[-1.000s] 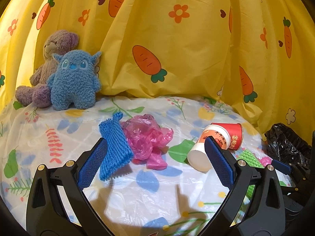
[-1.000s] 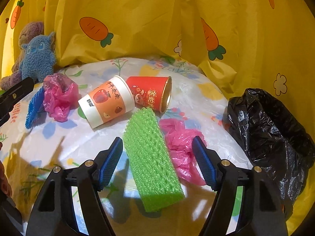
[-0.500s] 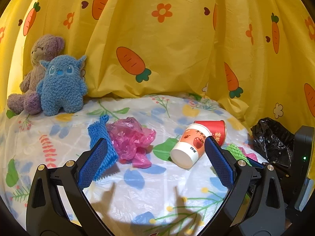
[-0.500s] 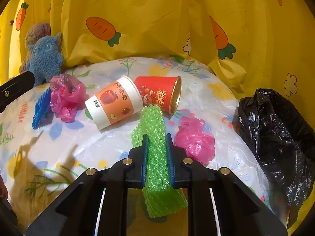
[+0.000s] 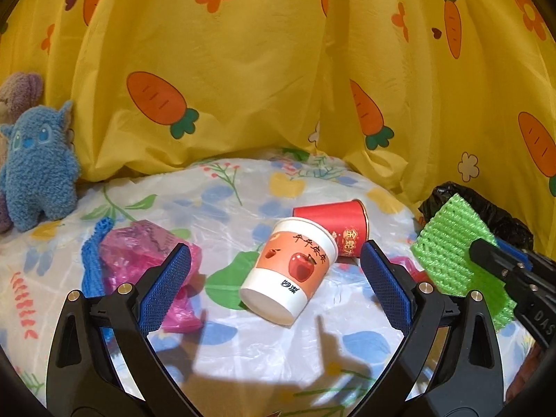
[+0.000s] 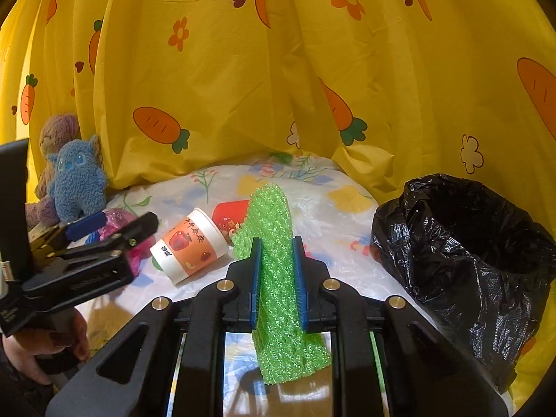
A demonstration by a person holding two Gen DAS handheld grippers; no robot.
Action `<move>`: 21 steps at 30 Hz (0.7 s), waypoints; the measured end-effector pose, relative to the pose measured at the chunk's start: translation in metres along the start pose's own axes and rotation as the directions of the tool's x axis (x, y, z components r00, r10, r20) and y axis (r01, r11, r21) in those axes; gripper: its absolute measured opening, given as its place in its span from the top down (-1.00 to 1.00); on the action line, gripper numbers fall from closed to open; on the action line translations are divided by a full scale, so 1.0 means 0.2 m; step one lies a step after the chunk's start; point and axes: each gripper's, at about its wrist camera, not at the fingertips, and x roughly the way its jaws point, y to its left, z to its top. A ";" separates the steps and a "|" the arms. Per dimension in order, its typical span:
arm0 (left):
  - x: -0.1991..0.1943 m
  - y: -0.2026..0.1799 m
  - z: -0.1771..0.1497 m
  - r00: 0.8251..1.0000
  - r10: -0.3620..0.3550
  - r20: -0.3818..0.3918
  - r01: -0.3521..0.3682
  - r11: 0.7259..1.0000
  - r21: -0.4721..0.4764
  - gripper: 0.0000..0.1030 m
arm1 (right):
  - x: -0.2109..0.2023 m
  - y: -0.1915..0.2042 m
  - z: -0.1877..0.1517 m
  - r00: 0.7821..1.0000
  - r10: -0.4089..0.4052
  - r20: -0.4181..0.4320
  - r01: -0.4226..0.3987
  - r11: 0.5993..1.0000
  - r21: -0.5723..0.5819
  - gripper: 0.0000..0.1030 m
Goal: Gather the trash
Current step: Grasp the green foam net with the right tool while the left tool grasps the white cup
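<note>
Plainly, the black trash bag (image 6: 465,260) slumps at the right of the right wrist view, its mouth sagging, so a drop could miss or catch the rim. Left of it, the green foam net (image 6: 278,278) is pinched flat in the right tongs (image 6: 279,274), clear of the bench (image 6: 323,215); its long axis runs up the frame, tip tilting away. Lower left, the left tongs (image 5: 274,288) stand wide, framing the apple cup (image 5: 292,271), which lies mouth toward the camera.
</note>
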 end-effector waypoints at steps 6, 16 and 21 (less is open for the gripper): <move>0.19 -0.03 -0.01 0.994 -0.021 -0.111 0.026 0.999 0.038 -0.62 | -0.01 -0.02 0.01 1.000 0.005 0.008 -0.005 1.000 0.002 0.66; 0.34 -0.01 -0.02 0.973 -0.061 -0.223 0.063 0.998 0.002 -0.27 | 0.02 -0.02 0.00 1.000 0.025 -0.010 -0.025 1.000 -0.002 0.66; 0.33 0.00 -0.02 0.972 -0.085 -0.218 0.085 0.996 -0.009 -0.16 | 0.02 -0.02 0.00 1.000 0.026 -0.017 -0.026 1.000 -0.007 0.66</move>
